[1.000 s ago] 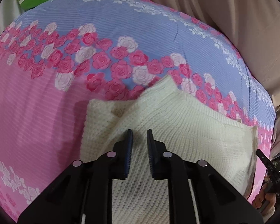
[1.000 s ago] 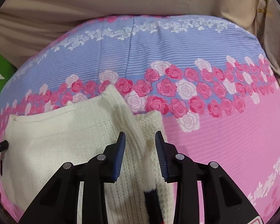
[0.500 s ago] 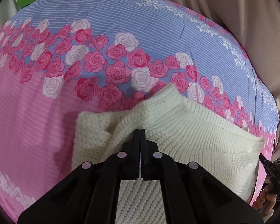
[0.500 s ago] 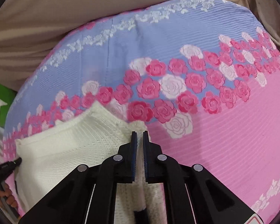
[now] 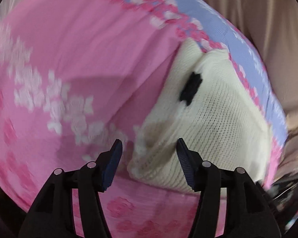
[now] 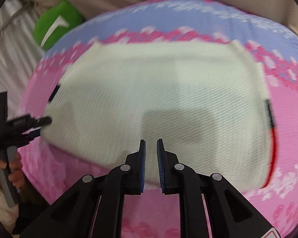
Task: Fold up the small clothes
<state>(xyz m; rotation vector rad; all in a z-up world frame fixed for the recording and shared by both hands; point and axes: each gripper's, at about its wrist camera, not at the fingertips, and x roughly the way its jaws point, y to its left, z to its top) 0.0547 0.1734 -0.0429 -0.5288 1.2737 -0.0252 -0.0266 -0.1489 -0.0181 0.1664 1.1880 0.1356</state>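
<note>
A cream knit sweater (image 5: 218,115) lies folded on the pink and blue rose-print bedspread (image 5: 69,59); a black patch (image 5: 190,89) shows on it. My left gripper (image 5: 149,140) hangs over the sweater's near corner, jaws opening, a bunched fold between them but not pressed. In the right wrist view the sweater (image 6: 159,91) spreads wide, with red and black trim (image 6: 273,138) on its right edge. My right gripper (image 6: 151,140) stands at its near edge, jaws a narrow gap apart and opening, gripping nothing. The left gripper (image 6: 19,125) touches the sweater's left edge, held by a hand (image 6: 12,170).
A green cushion (image 6: 55,23) lies beyond the bedspread (image 6: 288,138) at the far left. Beige draped fabric (image 5: 258,19) rises behind the bed. Both views are blurred by motion.
Both grippers, shut on the sweater's far edge half a second ago, swept toward the near side. The sweater now lies folded over, and both sets of jaws have parted.
</note>
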